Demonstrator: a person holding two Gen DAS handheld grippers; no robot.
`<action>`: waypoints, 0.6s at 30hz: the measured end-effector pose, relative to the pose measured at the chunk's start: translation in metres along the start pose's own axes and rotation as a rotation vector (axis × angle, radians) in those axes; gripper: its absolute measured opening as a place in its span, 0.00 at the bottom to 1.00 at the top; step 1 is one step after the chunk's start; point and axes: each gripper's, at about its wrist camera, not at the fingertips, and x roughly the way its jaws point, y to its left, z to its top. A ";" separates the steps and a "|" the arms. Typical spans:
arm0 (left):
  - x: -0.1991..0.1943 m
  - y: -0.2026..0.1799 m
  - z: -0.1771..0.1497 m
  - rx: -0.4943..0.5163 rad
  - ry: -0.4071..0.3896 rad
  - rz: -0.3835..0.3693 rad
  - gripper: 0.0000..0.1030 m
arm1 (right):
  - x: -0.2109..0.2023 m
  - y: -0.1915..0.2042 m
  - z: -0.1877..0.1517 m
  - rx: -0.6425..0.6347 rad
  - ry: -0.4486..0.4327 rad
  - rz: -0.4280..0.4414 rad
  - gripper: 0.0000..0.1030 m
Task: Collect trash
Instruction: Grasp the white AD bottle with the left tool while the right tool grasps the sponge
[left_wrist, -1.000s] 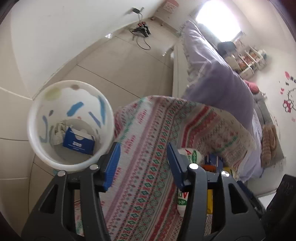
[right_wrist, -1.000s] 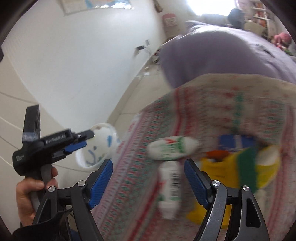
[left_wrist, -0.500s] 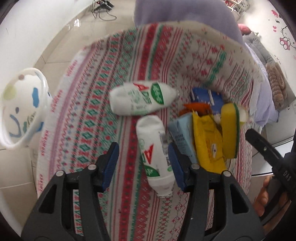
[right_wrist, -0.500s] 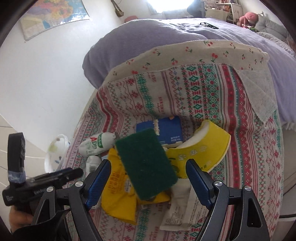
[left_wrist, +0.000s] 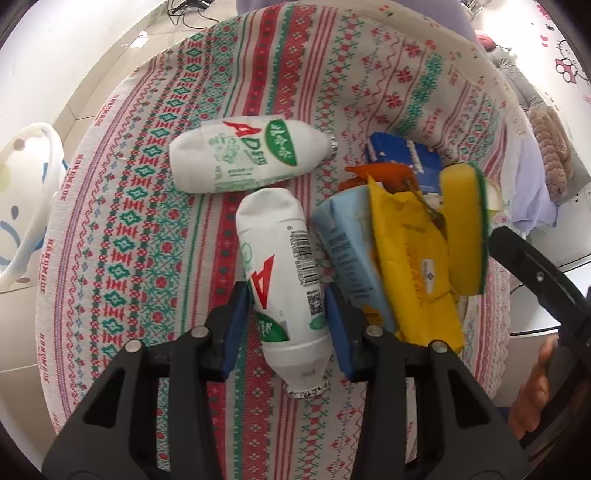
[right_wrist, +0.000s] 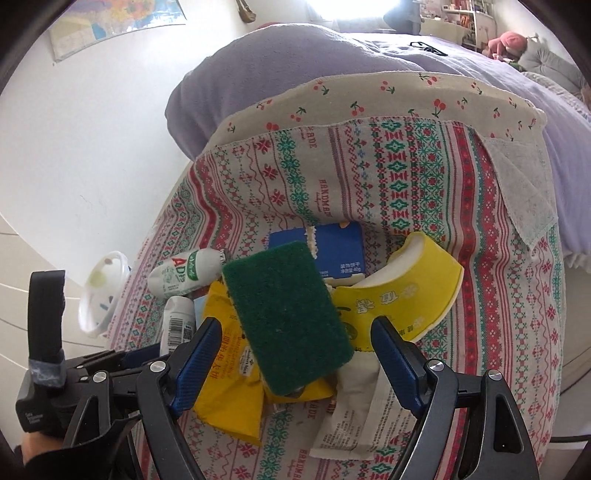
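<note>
Straddling a white bottle (left_wrist: 284, 280), the left hand-held gripper (left_wrist: 288, 314) sits half-open, pads not visibly touching; the right hand-held gripper (right_wrist: 291, 354) gapes wide over a sponge (right_wrist: 286, 317) at 12 o'clock.

You are looking at white, green-and-red-labelled bottles (left_wrist: 280, 273), a green-and-yellow sponge (right_wrist: 286, 317) and yellow wrappers (left_wrist: 410, 266) on a red-green patterned cloth (left_wrist: 140, 206).

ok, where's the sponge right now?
Right wrist view: the sponge lies green side up atop the yellow wrapper, between the open right gripper fingers, left of the yellow paper bowl.
</note>
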 end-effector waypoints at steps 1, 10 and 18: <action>-0.002 0.000 0.000 0.000 -0.005 -0.012 0.42 | -0.001 -0.001 0.000 0.000 -0.002 -0.002 0.82; -0.029 0.014 -0.007 0.013 -0.049 -0.018 0.42 | 0.007 0.007 -0.004 -0.057 0.034 -0.017 0.82; -0.040 0.012 -0.002 0.038 -0.062 -0.036 0.42 | 0.014 0.002 -0.003 -0.028 0.034 0.000 0.44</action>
